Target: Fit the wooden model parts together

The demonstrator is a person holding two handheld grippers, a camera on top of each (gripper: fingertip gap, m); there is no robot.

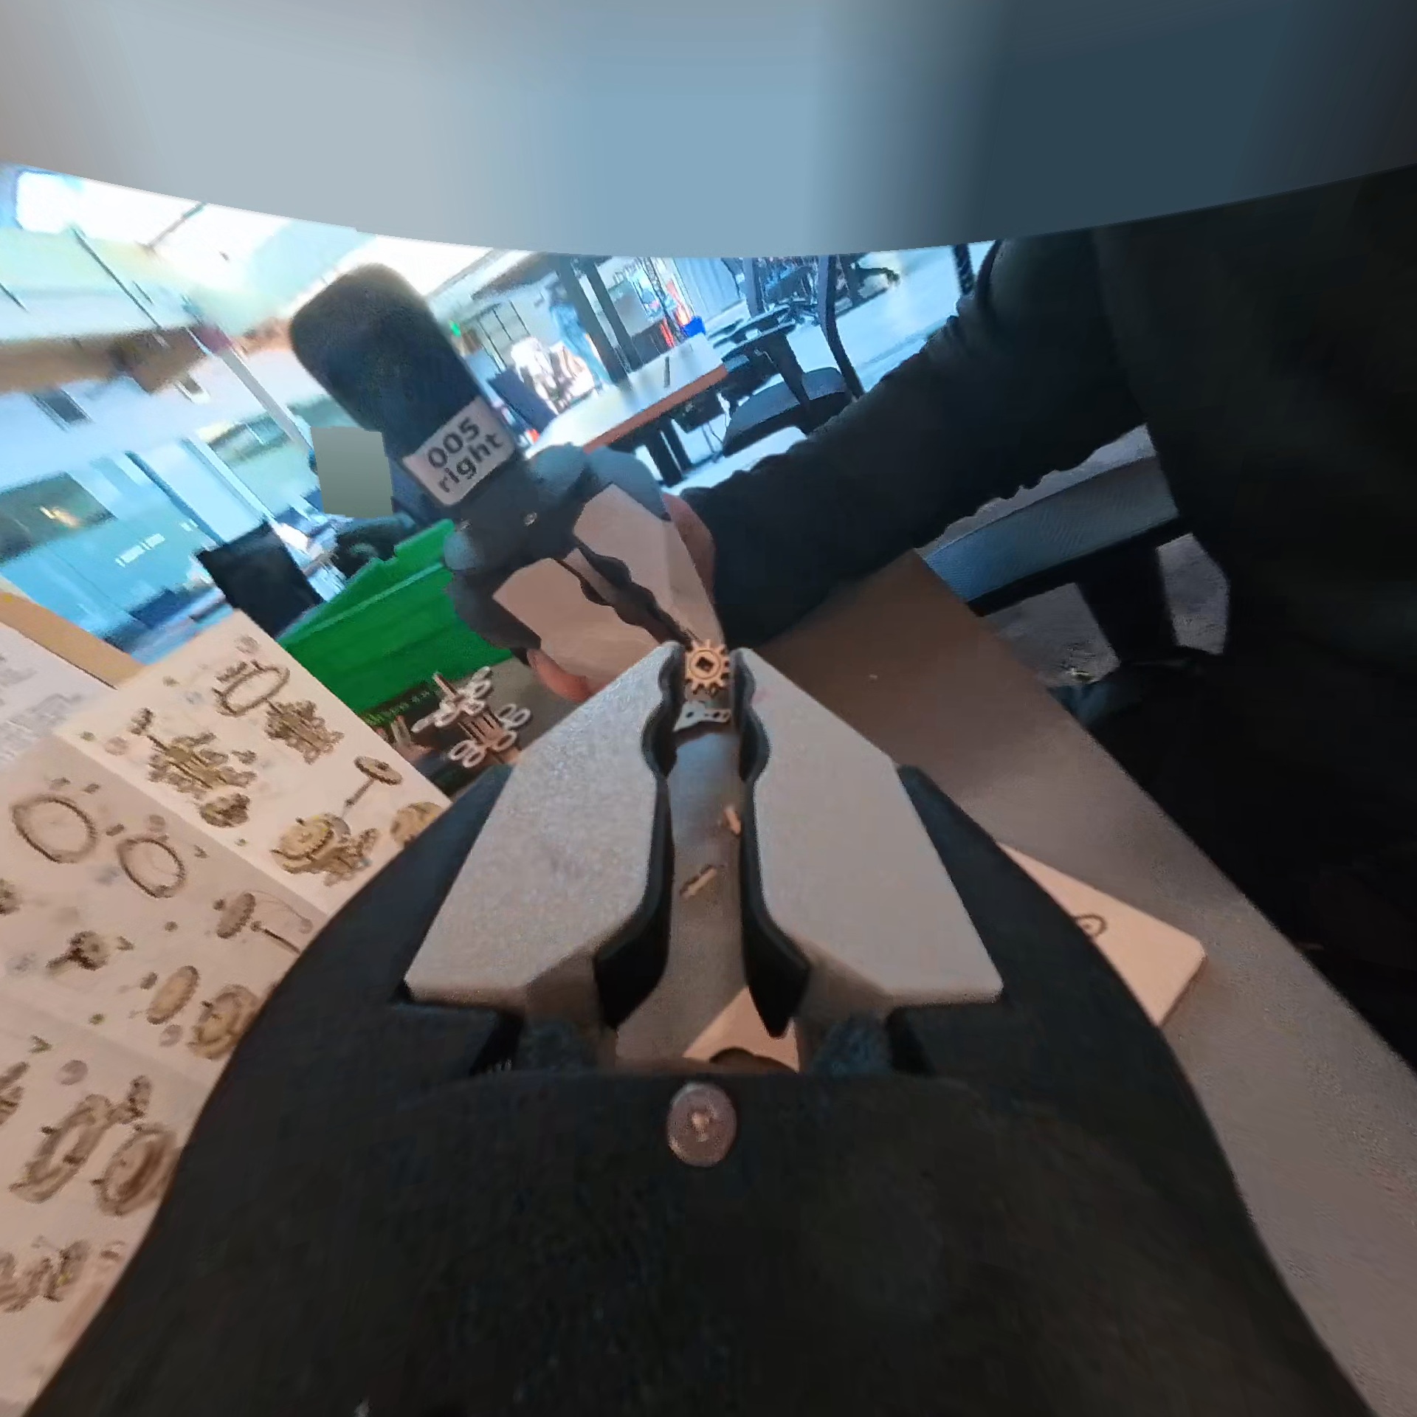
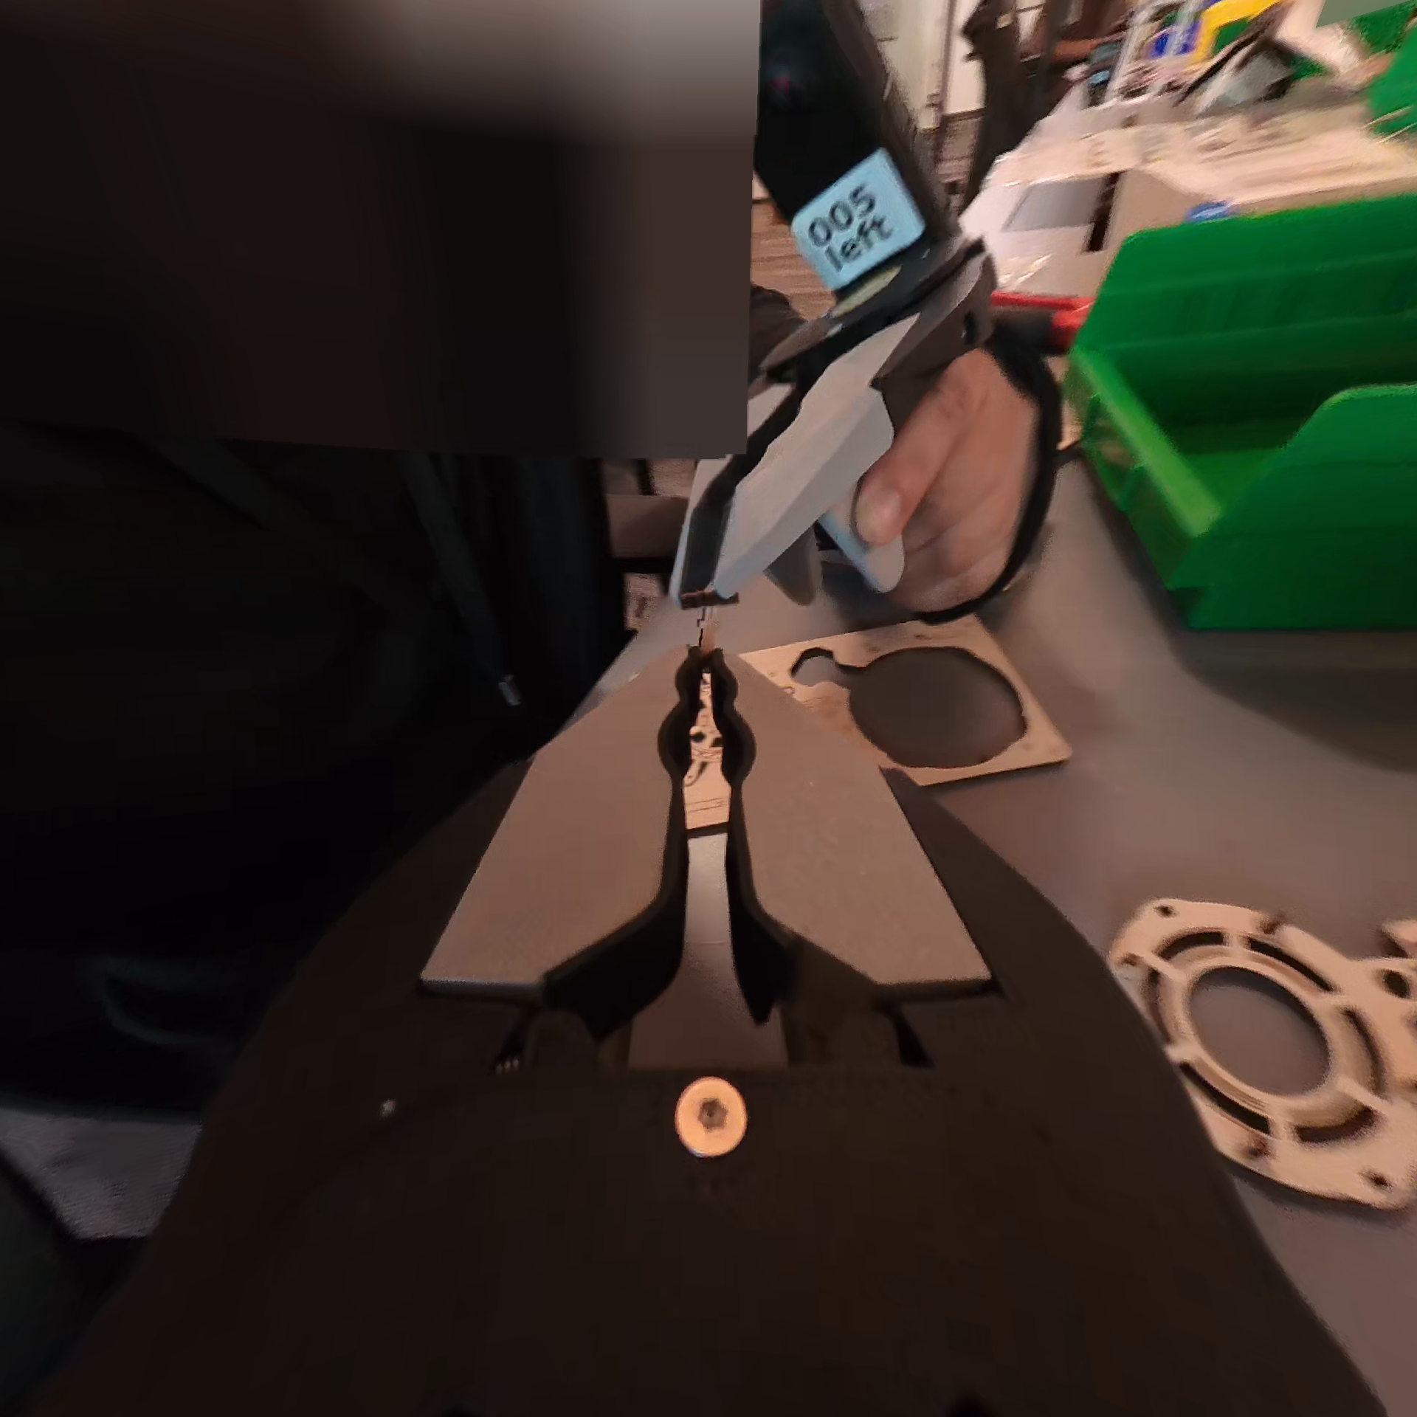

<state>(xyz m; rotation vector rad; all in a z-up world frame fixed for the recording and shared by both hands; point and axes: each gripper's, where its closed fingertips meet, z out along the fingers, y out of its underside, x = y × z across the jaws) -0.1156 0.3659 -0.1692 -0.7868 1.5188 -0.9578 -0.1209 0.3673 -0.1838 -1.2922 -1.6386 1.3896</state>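
In the left wrist view my left gripper (image 1: 707, 658) is shut on a small wooden gear (image 1: 705, 669) with a square hole, held above the grey table (image 1: 958, 767). A small flat wooden piece (image 1: 704, 717) hangs below the gear. My right gripper (image 1: 682, 635) comes in from the far side, its tips touching the gear's top. In the right wrist view my right gripper (image 2: 704, 656) is shut on a thin wooden piece (image 2: 702, 630). That piece reaches up to the tips of the left gripper (image 2: 699, 602), where the gear shows edge-on.
An instruction sheet (image 1: 153, 882) lies at the left, with green bins (image 1: 383, 613) and a small wooden assembly (image 1: 468, 721) behind it. Two loose pegs (image 1: 698, 882) lie under my left gripper. A cut-out wooden sheet (image 2: 920, 713), a wooden ring part (image 2: 1265, 1050) and green bins (image 2: 1265, 422) are to the right. Less than 4 cm separates the two grippers' tips. Both grippers' tips are roughly 20 cm from the small wooden assembly (image 1: 468, 721).
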